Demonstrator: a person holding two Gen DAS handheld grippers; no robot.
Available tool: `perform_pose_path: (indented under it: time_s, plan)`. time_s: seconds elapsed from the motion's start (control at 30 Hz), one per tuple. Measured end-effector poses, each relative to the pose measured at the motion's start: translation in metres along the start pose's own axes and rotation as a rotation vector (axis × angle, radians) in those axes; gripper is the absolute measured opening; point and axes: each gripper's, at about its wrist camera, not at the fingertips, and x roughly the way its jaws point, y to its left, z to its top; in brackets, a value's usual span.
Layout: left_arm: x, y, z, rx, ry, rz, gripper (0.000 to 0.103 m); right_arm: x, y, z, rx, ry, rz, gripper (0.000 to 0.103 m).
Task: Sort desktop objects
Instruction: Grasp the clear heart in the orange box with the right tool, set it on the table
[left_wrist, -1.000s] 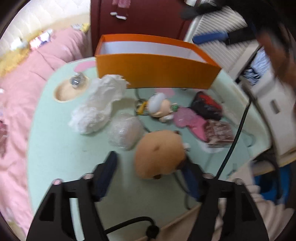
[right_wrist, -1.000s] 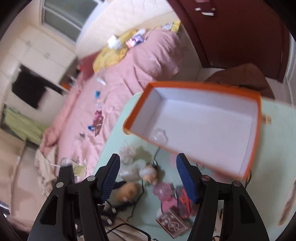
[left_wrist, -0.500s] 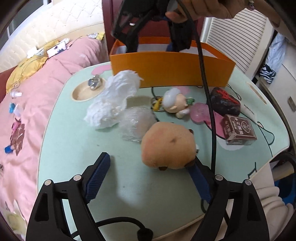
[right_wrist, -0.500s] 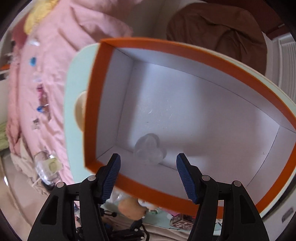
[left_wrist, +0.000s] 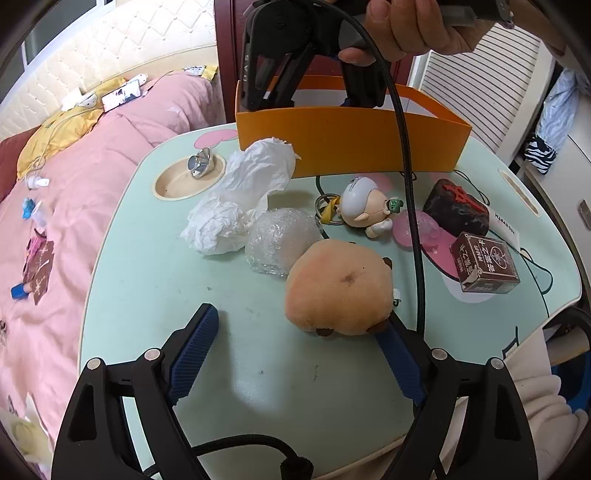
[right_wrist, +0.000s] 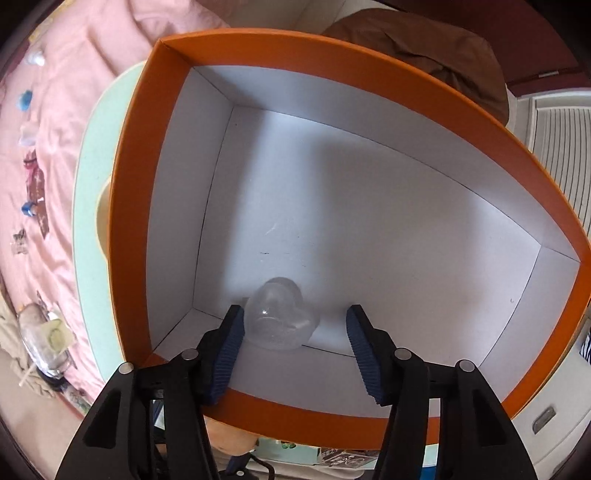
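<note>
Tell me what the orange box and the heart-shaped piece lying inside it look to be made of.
Orange box: likely stiff cardboard, matte orange outside, plain white lining, with crisp folded corners. Heart-shaped piece: seemingly clear moulded plastic, possibly glass; the white floor shows through it and it carries small glossy highlights.

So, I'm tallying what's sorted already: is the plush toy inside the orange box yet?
No, the plush toy lies on the green table, in front of the orange box.

Pink-quilted bed (left_wrist: 92, 177), cream padded headboard (left_wrist: 122, 55), dark red wardrobe (left_wrist: 225, 55)
</note>
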Motion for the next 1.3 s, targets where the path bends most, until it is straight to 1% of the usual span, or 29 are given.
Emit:
perform_pose_path:
  time_s: [0.07,0.1,0.37,0.43,0.5,0.67,0.87,0.93,1.03,1.2,1.3]
  plan:
    - [0.000,0.001,0.000,0.001,0.000,-0.001,0.086,-0.003,-0.001,-0.002,-0.011,-0.018,0.010,0.037]
    - [0.000,0.002,0.001,0.003,0.000,-0.003,0.086,-0.004,-0.002,-0.003,-0.014,-0.024,0.014,0.037]
    - [-0.002,0.003,0.001,0.004,-0.006,-0.002,0.086,-0.009,-0.010,-0.009,-0.023,-0.082,0.019,0.037]
    - [-0.001,0.004,0.001,-0.002,-0.006,0.003,0.089,-0.011,-0.013,-0.010,-0.024,-0.100,0.023,0.037]
    - [0.000,0.006,0.001,-0.011,-0.003,0.010,0.094,-0.013,-0.016,-0.011,-0.025,-0.110,0.035,0.037]
    - [-0.001,0.006,0.000,-0.014,-0.003,0.013,0.095,-0.027,-0.026,-0.013,-0.031,-0.153,0.062,0.037]
    - [-0.002,0.008,0.000,-0.010,-0.002,0.011,0.095,-0.054,-0.042,-0.016,-0.044,-0.220,0.086,0.037]
    - [-0.002,0.009,0.000,-0.010,-0.002,0.010,0.095,-0.052,-0.034,-0.020,-0.047,-0.245,0.084,0.037]
    - [-0.002,0.011,0.001,-0.007,-0.001,0.008,0.095,-0.058,-0.022,-0.018,-0.047,-0.273,0.101,0.037]
    - [-0.002,0.010,0.001,-0.010,-0.002,0.010,0.095,-0.074,-0.029,-0.034,-0.039,-0.311,0.144,0.037]
    - [-0.002,0.009,0.001,-0.011,-0.002,0.012,0.095,-0.082,-0.034,-0.038,-0.033,-0.336,0.144,0.037]
